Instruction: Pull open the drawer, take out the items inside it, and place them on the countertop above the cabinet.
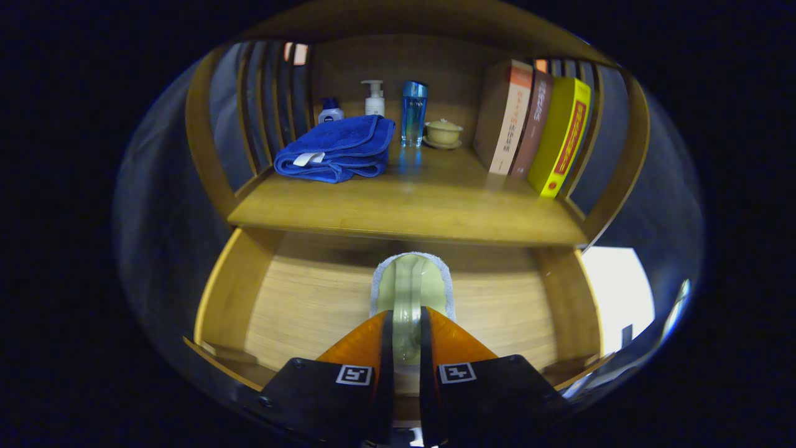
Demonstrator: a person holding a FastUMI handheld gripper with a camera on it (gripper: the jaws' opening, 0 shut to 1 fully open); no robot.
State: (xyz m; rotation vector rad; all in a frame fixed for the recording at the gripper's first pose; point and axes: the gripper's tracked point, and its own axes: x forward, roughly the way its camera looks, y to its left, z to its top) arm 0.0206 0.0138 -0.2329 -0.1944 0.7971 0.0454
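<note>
Tongs [407, 326] clamp a brush [410, 283] mid-drawer [236, 292], walls well apart, beneath the countertop [435, 205].

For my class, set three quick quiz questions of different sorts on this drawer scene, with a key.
1. True or false: the tongs grip the brush handle.
2. What lies left of the blue bottle on the countertop? A books B folded blue towel C lidded cup
3. Fill in: the brush hangs over the open ____.

Key: 1 true; 2 B, the folded blue towel; 3 drawer.
</note>
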